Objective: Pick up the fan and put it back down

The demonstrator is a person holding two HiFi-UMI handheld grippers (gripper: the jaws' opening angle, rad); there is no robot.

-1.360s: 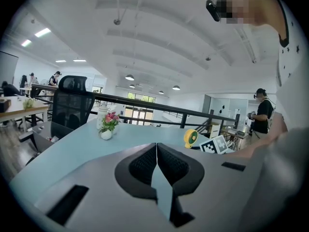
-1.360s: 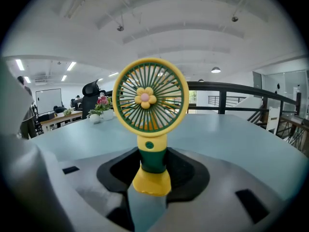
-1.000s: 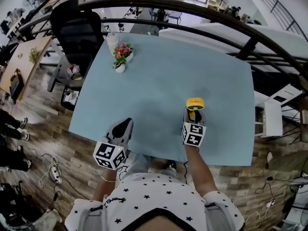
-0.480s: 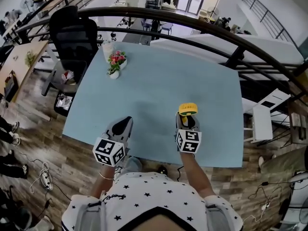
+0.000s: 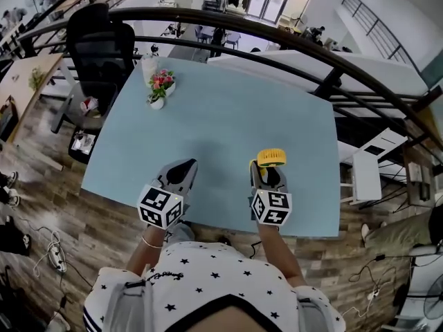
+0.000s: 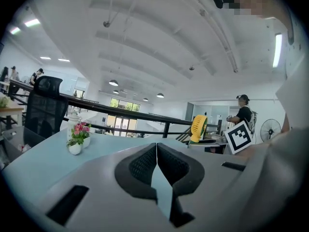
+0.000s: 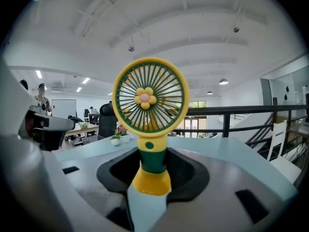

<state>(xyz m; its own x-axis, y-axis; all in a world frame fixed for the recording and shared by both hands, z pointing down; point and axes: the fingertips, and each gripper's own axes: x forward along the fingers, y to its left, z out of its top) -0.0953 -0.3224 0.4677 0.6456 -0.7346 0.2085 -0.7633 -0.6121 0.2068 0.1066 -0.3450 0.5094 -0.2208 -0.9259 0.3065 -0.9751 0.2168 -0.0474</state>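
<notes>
The right gripper (image 7: 153, 170) has the little yellow and green fan (image 7: 150, 95) in its fingers (image 7: 186, 173); the fingers stand quite wide apart and press on the green neck from both sides, just above the yellow foot; the fan stands straight up, and its round face (with a pink and yellow flower in the middle) looks back at the gripper; I cannot tell if the foot touches the blue tabletop (image 5: 235, 109). From the head view, the fan (image 5: 271, 158) is well away from the flower pot (image 5: 158, 88), far over to the right of it and closer to the person; the right gripper (image 5: 268, 175) holds it there. The left gripper (image 5: 184, 168) is also well away from the flower pot, a bit to the right of it and much closer to the person; its fingers (image 6: 140, 166) are pressed together at the tips and hold nothing. A black chair (image 5: 100, 43) stands near the flower pot, to its left, off the tabletop.
</notes>
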